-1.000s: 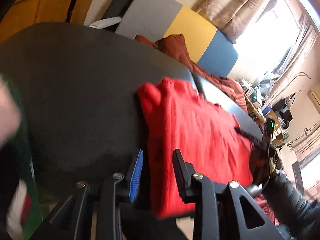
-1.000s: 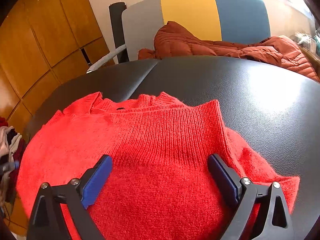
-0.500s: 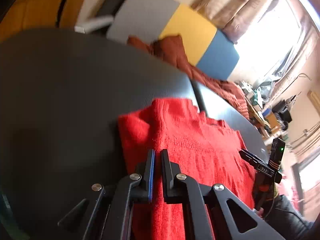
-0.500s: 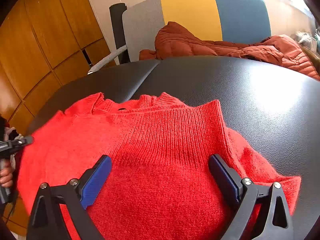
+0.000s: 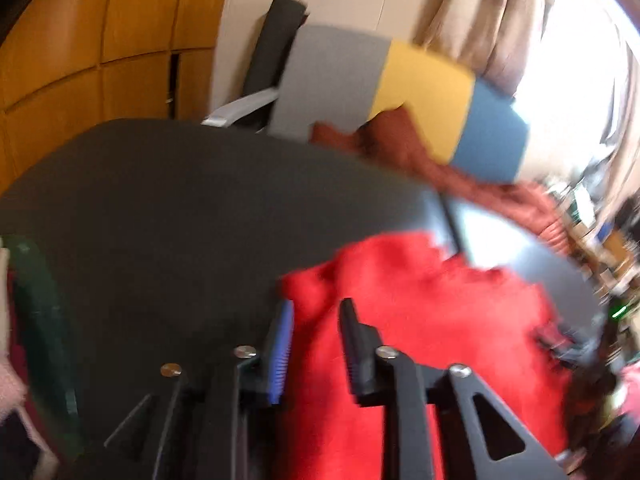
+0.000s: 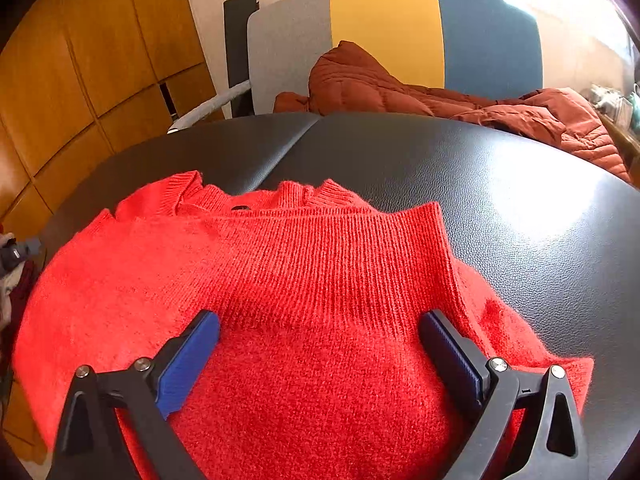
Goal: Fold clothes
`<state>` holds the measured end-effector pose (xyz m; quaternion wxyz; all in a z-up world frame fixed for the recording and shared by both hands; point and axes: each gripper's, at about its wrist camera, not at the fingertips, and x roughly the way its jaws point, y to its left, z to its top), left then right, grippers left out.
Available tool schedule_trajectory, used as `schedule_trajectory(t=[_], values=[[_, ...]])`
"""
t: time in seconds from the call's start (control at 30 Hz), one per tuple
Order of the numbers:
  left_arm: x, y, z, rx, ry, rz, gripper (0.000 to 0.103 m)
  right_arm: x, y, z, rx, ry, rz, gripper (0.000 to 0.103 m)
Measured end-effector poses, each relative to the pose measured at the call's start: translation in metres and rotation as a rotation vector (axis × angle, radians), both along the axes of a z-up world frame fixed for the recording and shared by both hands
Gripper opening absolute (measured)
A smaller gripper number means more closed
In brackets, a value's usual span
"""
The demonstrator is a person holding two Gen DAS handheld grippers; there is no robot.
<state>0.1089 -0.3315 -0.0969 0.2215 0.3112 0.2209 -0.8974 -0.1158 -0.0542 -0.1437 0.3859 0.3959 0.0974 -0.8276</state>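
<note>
The black padded table (image 6: 400, 160) fills most of both views, its leather-like top split by 1 seam running away from the cameras. Behind it stands a chair back (image 6: 392, 36) in 3 colour blocks, grey, yellow and blue, with a rust-brown quilted jacket (image 6: 440, 96) heaped against it and spilling along the table's far edge. Wooden wall panels (image 6: 80, 60) cover the left side of the room.

The red knitted sweater (image 6: 320, 280) lies spread flat on the near part of the table, its ribbed collar toward the chair and 1 folded panel of ribbed knit laid across its middle.

The right gripper (image 6: 320, 344) hangs low over the sweater with its 2 jaws spread wide, nothing caught between them; whether the tips touch the knit cannot be told.

The left gripper (image 5: 316, 344), seen in a blurred view, sits at the sweater's left edge. Its jaws have just been opening and stand a little apart, with the red edge showing in the gap but not pinched. At the far left of the right wrist view, the left gripper's dark tip (image 6: 18, 254) shows beside the sweater.
</note>
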Motion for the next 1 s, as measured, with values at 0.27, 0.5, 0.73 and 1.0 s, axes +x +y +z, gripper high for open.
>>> schedule_trajectory(t=[0.27,0.5,0.73,1.0], values=[[-0.069,0.017,-0.045,-0.078,-0.167,-0.092,0.034,0.004,0.005,0.001,-0.007,-0.021,-0.017,0.102],[-0.081,-0.001,-0.059,-0.05,-0.124,-0.154,0.038,0.011,0.008,-0.001,-0.023,-0.043,-0.038,0.103],[-0.122,-0.022,-0.065,-0.054,-0.146,-0.149,0.038,-0.013,-0.01,-0.001,-0.018,-0.05,-0.085,0.103],[-0.121,-0.023,-0.064,-0.061,-0.138,-0.147,0.038,0.006,0.01,0.007,-0.135,-0.096,-0.051,0.103]])
